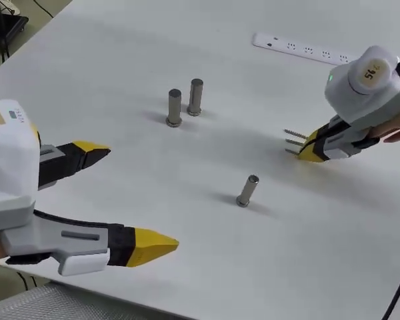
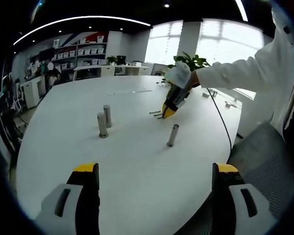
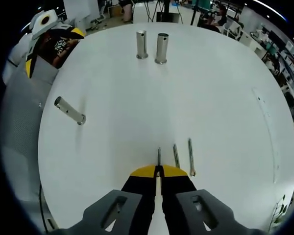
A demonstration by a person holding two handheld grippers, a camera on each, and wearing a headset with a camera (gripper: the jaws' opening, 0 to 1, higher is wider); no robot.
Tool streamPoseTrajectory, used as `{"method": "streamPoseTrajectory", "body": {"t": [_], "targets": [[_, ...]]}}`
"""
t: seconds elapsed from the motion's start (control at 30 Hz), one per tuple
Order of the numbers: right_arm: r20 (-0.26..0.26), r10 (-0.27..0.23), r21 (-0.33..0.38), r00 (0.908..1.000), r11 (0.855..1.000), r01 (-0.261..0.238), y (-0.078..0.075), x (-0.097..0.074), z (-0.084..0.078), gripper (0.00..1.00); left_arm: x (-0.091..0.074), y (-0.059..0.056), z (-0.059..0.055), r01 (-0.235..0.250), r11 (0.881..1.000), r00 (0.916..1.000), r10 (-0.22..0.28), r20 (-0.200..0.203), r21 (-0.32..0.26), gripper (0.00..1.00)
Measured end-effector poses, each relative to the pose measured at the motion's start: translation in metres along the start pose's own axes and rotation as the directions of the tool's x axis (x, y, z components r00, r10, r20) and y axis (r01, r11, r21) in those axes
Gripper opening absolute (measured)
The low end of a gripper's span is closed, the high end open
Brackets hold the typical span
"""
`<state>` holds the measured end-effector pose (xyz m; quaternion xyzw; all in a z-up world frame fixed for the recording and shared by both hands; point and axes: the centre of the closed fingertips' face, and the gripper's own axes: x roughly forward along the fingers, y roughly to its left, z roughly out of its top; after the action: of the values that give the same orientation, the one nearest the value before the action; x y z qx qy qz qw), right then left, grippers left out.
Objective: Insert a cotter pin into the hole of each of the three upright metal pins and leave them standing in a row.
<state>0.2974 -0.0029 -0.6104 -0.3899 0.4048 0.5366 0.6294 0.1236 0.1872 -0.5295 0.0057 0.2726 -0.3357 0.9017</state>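
Note:
Three upright metal pins stand on the white table [image 1: 107,53]: two close together [image 1: 175,108] [image 1: 195,97], and a third pin [image 1: 247,191] apart, nearer me. In the right gripper view the pair [image 3: 142,44] [image 3: 161,48] is far ahead and the lone pin [image 3: 69,111] to the left. My right gripper [image 3: 159,169] rests low on the table, shut on a cotter pin [image 3: 159,155] that sticks out past its tips. Two more cotter pins [image 3: 176,155] [image 3: 191,156] lie beside it. My left gripper [image 1: 130,200] hangs open at the near left, holding nothing.
A white power strip [image 1: 300,49] lies at the far right of the table. A dark cable [image 1: 397,293] runs off the near right edge. A grey mesh chair [image 1: 53,303] sits below the near table edge.

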Motion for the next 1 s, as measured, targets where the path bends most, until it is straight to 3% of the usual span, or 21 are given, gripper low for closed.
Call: {"method": "streamPoseTrajectory", "body": {"t": [0.23,0.33,0.57,0.7,0.73,0.83,1.0], "targets": [[0.008,-0.002,0.005,1.0000,1.000,0.002,-0.003,0.001,-0.002,0.00,0.001,-0.003,0.002,0.007,1.000,1.0000,-0.007,0.000,0.010,0.95],[-0.002,-0.025,-0.015,0.9997,1.000,0.025,-0.003,0.001,0.000,0.00,0.000,-0.001,-0.001,0.000,1.000,0.9999,0.000,-0.014,0.020,0.95],[-0.010,-0.070,-0.091,0.9975,0.993,0.069,0.001,-0.007,0.004,0.00,-0.001,0.001,0.000,-0.005,1.000,1.0000,0.005,-0.007,0.011,0.95],[0.017,-0.091,-0.116,0.9957,0.989,0.093,0.004,-0.017,0.008,0.00,-0.002,0.002,-0.001,-0.011,1.000,0.9998,0.011,-0.015,0.003,0.95],[0.031,-0.097,-0.116,0.9948,0.988,0.100,-0.002,-0.019,0.008,0.00,-0.002,0.003,-0.001,-0.014,1.000,0.9998,0.014,-0.015,0.010,0.95],[0.069,-0.117,-0.112,0.9907,0.986,0.124,0.004,-0.032,0.013,0.00,0.000,0.003,0.001,-0.015,1.000,0.9998,0.015,-0.015,0.016,0.95],[0.125,-0.164,-0.122,0.9785,0.976,0.179,0.014,-0.053,0.019,0.00,0.009,0.002,0.013,0.002,1.000,0.9999,-0.002,0.010,0.009,0.94]]}}
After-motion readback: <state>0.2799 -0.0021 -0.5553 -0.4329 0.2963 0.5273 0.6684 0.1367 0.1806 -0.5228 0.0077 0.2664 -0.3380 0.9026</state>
